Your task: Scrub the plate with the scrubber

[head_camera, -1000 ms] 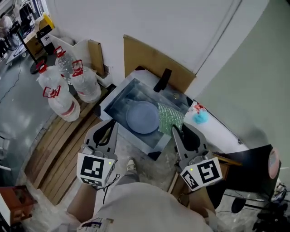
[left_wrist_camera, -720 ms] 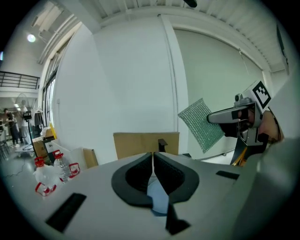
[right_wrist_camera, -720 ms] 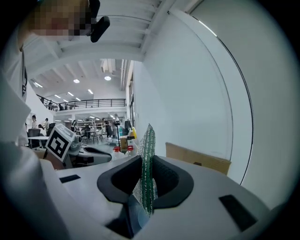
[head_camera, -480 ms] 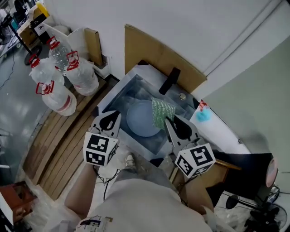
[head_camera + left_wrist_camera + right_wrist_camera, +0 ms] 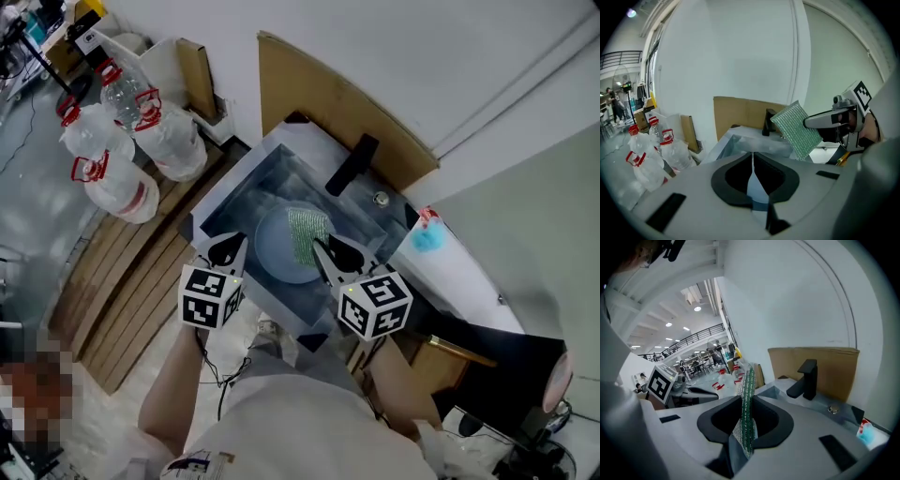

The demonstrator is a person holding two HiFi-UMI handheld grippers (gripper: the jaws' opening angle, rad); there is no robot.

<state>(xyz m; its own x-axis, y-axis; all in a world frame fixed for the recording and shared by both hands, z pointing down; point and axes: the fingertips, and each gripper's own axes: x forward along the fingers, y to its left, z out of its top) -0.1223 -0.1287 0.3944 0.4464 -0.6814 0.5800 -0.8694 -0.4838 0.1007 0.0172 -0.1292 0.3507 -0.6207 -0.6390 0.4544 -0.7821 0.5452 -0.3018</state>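
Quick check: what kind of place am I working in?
Probably a mock washing station in a workshop hall, not a kitchen: the sink is backed by bare cardboard, water jugs stand beside it, and a railed mezzanine shows beyond.

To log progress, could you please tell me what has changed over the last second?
Both grippers came down toward the sink. The right gripper, shut on the green scrubber throughout, carried it from beside the plate to over it; contact unclear. The left gripper stayed shut and empty; the plate stayed put.
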